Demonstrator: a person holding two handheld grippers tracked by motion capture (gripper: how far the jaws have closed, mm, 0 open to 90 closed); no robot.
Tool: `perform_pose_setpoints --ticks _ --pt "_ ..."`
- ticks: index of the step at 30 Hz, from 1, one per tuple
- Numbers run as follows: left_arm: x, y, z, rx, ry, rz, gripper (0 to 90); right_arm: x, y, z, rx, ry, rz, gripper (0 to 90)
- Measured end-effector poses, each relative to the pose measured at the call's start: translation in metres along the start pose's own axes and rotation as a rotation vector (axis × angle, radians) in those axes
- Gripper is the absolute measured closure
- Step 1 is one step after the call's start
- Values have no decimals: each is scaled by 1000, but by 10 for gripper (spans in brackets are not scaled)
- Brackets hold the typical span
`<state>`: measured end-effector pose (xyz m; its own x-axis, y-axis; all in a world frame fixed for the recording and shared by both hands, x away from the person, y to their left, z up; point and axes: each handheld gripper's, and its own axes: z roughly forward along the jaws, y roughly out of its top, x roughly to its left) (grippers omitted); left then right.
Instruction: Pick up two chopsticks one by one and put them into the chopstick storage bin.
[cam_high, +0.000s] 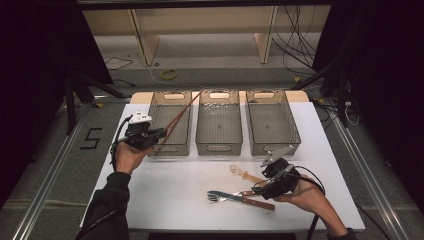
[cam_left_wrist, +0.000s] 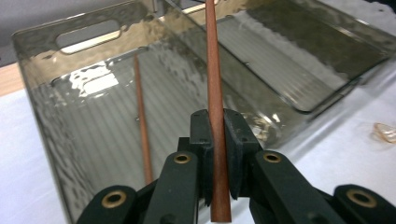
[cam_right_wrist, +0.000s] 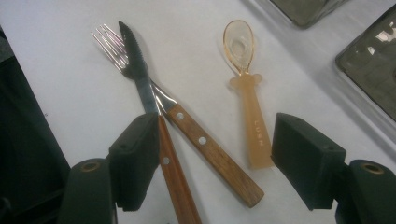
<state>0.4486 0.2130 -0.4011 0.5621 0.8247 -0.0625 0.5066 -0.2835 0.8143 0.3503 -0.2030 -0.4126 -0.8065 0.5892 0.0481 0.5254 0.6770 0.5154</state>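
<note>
My left gripper (cam_high: 159, 134) is shut on a reddish-brown chopstick (cam_left_wrist: 215, 93), which slants up over the left smoky bin (cam_high: 170, 122); the same chopstick (cam_high: 182, 112) reaches toward that bin's far rim. A second chopstick (cam_left_wrist: 142, 126) lies on the floor of the left bin (cam_left_wrist: 42, 98). My right gripper (cam_right_wrist: 215, 154) is open, low over the white table above a wooden-handled knife (cam_right_wrist: 170, 172), a wooden-handled fork (cam_right_wrist: 210, 156) crossing under it, and a translucent orange spoon (cam_right_wrist: 250, 116). The knife (cam_high: 250, 201), fork (cam_high: 225, 196) and spoon (cam_high: 245, 175) lie near the front right, beside the right gripper (cam_high: 261, 187).
Three smoky plastic bins stand in a row at the back of the white table (cam_high: 165, 195); the middle bin (cam_high: 219, 125) and the right bin (cam_high: 272, 122) hold nothing I can see. Cables and wooden shelf legs lie beyond the table.
</note>
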Motion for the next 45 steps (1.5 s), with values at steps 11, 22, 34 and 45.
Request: perform_pose_setpoints --ticks 11,22,34,45 --pt "25 -3 12 32 50 -79 825 -1 0 0 -1 -6 -1 331" --pt "36 -7 21 76 68 -125 822 -1 0 -1 1 -1 0 329" --pt "34 -7 19 76 34 -165 591 -1 0 -2 -2 -7 1 328" --pt "13 -8 -3 -32 -87 -155 288 -7 1 -1 1 -20 16 321"
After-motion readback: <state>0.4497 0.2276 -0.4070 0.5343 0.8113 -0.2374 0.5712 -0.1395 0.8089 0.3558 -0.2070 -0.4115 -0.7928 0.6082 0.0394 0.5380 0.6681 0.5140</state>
